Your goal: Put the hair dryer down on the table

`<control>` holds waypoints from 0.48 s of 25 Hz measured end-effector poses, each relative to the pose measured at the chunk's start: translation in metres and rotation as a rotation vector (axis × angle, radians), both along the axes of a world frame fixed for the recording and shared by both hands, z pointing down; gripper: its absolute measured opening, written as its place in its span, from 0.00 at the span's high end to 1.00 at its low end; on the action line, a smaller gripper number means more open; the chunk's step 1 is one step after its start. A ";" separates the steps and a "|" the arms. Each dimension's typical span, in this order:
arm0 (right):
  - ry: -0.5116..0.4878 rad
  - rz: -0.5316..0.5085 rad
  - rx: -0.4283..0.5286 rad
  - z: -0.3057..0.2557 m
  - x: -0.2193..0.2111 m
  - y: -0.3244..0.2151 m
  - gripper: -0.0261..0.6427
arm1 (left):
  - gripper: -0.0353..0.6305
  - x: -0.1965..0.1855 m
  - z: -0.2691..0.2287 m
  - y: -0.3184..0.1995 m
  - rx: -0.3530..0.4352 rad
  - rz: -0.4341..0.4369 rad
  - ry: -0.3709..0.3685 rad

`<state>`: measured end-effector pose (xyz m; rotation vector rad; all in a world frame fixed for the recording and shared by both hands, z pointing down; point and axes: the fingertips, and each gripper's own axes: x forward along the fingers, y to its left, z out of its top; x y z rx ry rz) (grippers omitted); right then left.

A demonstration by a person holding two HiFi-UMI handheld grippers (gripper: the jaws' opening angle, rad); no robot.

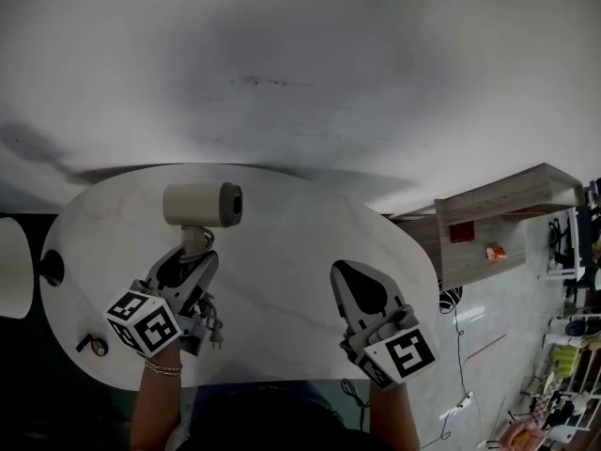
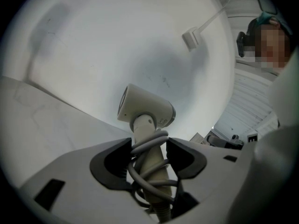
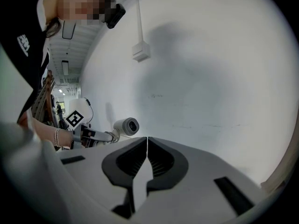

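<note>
Two tools reach out over the near half of the pale oval bench, one in each of the person's hands. On the left, the left tool is clamped on the handle of the hair dryer. Its dark pads press on both the handle and the grey cord wound round it, so the jaws stand fairly wide though the grip looks firm. Gripping over the coils probably keeps the cord bundled instead of trailing, though the plug hangs loose beneath the tool, near the bench's front edge. On the right, the right tool has its jaws together with nothing between them. It hovers well apart from the dryer, apparently just kept out of the way, since one grip seems enough here.

Beyond the left tool's tips, the hair dryer's handle points back toward the person. Its cream barrel lies crosswise, the dark open end facing right. It appears to be in the air over the left middle of the bench, not resting on it, so the setting-down looks unfinished. I'd judge that the barrel would meet the surface first. Farther off, the bench's far edge lies close to a plain white wall, and a wooden shelf unit stands far right, clear of everything.
</note>
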<state>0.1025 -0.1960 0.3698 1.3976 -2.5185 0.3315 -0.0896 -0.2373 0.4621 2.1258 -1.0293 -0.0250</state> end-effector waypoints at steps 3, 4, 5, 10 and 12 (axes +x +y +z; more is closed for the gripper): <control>-0.006 0.010 -0.014 0.007 0.003 -0.007 0.93 | 0.58 0.003 0.013 -0.010 -0.012 0.002 -0.010; -0.004 0.013 -0.022 0.010 0.004 -0.008 0.93 | 0.58 0.004 0.018 -0.013 -0.018 0.002 -0.013; -0.003 0.017 -0.029 0.013 0.005 -0.010 0.93 | 0.58 0.004 0.022 -0.015 -0.025 0.002 -0.016; -0.004 0.008 -0.053 0.026 0.002 -0.012 0.93 | 0.58 0.006 0.042 -0.025 -0.057 0.002 -0.036; -0.013 -0.004 -0.066 0.031 -0.003 -0.013 0.93 | 0.58 0.006 0.050 -0.029 -0.071 0.000 -0.044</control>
